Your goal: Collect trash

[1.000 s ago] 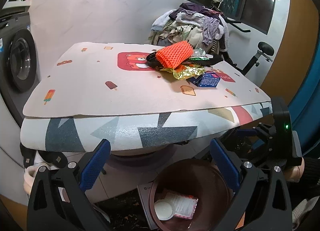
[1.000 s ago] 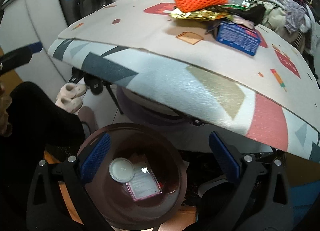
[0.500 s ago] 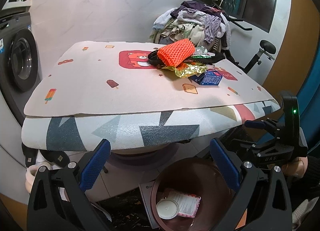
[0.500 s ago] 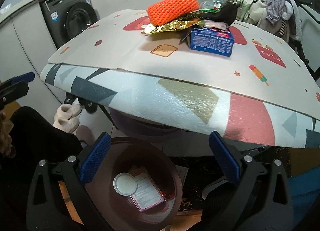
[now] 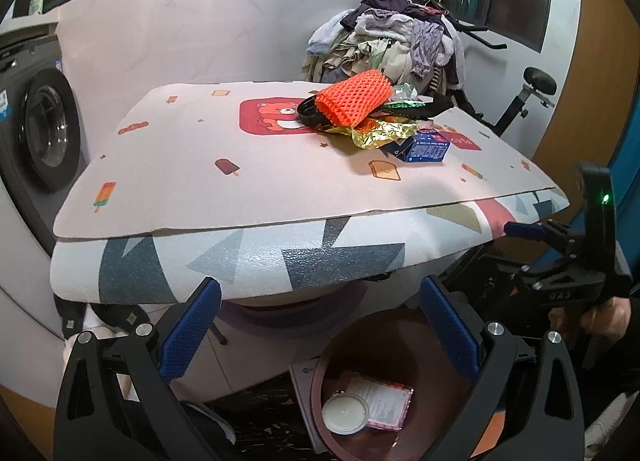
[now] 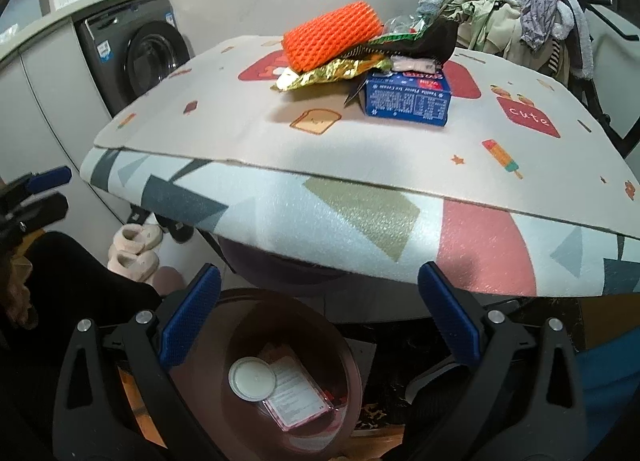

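Observation:
A trash pile sits on the patterned table mat [image 5: 248, 165]: an orange foam net [image 5: 352, 97], gold foil wrappers [image 5: 376, 133], a blue box [image 5: 424, 147] and a black piece [image 5: 424, 109]. The net [image 6: 332, 37], foil [image 6: 328, 71] and box [image 6: 406, 99] also show in the right wrist view. A brown bin [image 5: 384, 345] [image 6: 320, 325] on the floor holds a white lid [image 6: 252, 377] and a pink packet [image 6: 296, 397]. My left gripper [image 5: 320, 335] and right gripper [image 6: 318, 321] are both open and empty, low in front of the table above the bin.
A washing machine [image 5: 44, 129] stands at the left. A heap of clothes [image 5: 400, 41] lies on an exercise bike [image 5: 532, 93] behind the table. Slippers [image 6: 134, 249] lie on the floor under the table. The right gripper shows in the left wrist view [image 5: 560, 253].
Both grippers have risen and tilted up from the bin toward the table. The right gripper has swung so the blue box and trash pile sit nearer the middle of its view.

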Demonstrator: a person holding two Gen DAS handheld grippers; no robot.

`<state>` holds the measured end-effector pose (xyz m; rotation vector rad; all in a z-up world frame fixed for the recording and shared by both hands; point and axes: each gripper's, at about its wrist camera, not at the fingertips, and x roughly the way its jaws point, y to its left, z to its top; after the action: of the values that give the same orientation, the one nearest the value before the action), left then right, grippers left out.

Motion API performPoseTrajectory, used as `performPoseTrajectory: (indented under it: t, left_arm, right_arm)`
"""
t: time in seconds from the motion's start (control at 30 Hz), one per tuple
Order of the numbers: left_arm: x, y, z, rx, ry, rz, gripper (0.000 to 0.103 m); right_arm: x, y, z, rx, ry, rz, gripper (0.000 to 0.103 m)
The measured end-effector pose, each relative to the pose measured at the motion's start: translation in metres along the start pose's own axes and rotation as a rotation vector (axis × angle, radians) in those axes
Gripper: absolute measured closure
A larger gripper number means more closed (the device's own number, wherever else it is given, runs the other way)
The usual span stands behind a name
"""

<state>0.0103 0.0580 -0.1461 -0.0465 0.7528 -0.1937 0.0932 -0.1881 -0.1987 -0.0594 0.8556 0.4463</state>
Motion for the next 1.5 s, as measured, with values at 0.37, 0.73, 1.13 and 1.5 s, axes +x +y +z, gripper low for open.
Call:
performPoseTrajectory:
  t: [0.37,0.73,1.13,1.5]
  left_arm:
    - [0.007,0.022,0.036,-0.072,-0.008,0.062,0.006]
    - [0.007,0.036,0.114,0.017,-0.129,0.082,0.006]
    - [0.070,0.044,0.176,-0.015,-0.029,-0.032,0.006]
    - [0.126,0.033,0.178,0.040,0.015,-0.056,0.006]
  right_arm:
    - [-0.016,-0.022,0.038,0.036,-0.084,0.045,0.006]
    - [-0.030,-0.068,0.125,0.115,-0.189,-0.041,0.006]
    - [0.024,-0.107,0.232,0.132,-0.194,0.014,0.033]
    - [0.114,-0.138,0.251,0.328,-0.007,0.119,0.053]
